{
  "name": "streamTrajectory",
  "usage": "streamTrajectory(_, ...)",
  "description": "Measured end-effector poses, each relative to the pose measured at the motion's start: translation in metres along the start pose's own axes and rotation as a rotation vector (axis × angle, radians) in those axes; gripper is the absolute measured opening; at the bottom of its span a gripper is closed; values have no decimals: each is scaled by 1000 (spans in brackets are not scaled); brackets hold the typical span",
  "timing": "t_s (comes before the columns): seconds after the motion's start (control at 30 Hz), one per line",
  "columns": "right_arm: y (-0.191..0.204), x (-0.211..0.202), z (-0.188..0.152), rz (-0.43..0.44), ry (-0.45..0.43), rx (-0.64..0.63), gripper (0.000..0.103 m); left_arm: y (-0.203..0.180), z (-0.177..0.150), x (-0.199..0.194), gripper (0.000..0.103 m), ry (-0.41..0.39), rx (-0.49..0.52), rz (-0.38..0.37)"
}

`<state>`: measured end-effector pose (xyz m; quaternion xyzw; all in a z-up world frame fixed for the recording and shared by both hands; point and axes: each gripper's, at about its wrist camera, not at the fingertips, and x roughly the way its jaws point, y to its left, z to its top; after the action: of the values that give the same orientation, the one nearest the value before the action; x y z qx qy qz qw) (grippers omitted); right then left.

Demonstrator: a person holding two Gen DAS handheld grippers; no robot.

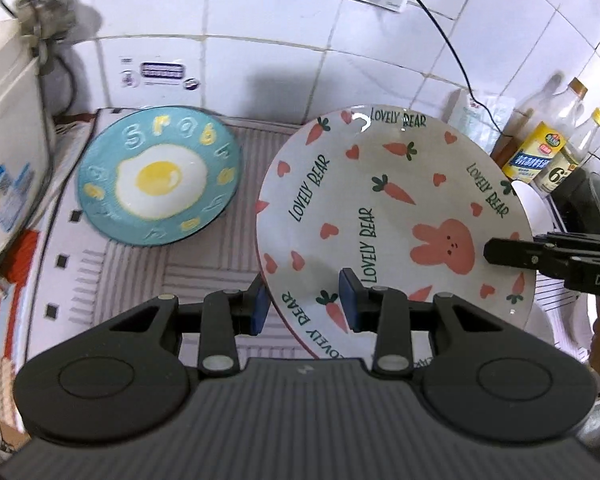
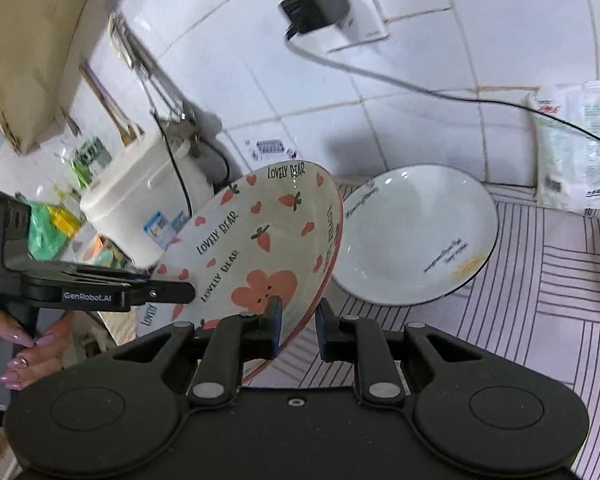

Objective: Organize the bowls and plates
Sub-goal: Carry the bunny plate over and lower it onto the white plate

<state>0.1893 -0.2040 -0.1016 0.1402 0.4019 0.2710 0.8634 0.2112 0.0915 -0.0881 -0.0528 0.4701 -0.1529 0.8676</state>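
Showing pink rabbit, carrots, hearts, bear plate (image 1: 380,200)

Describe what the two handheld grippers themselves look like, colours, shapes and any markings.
Both the left gripper and the right gripper are matte black, with a ribbed body, two rounded lobes bearing circular discs, silver rivets on the linkage bars, and blue fingertip pads. White lettering reading GenRobot.AI runs along the left gripper's side in the right wrist view. The hand has glossy lilac-pink painted nails.

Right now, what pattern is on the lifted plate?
Pink bunny, carrots, hearts on the white plate; clearest in the left wrist view.
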Motion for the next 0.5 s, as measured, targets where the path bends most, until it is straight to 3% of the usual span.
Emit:
streamTrajectory(0.2,-30,4,13,-26,-32,13,22,-7,25,42,35,21,-22,-15)
streamTrajectory(0.5,-74,39,16,-61,-19,93,22,-3,37,102,35,86,-43,-20)
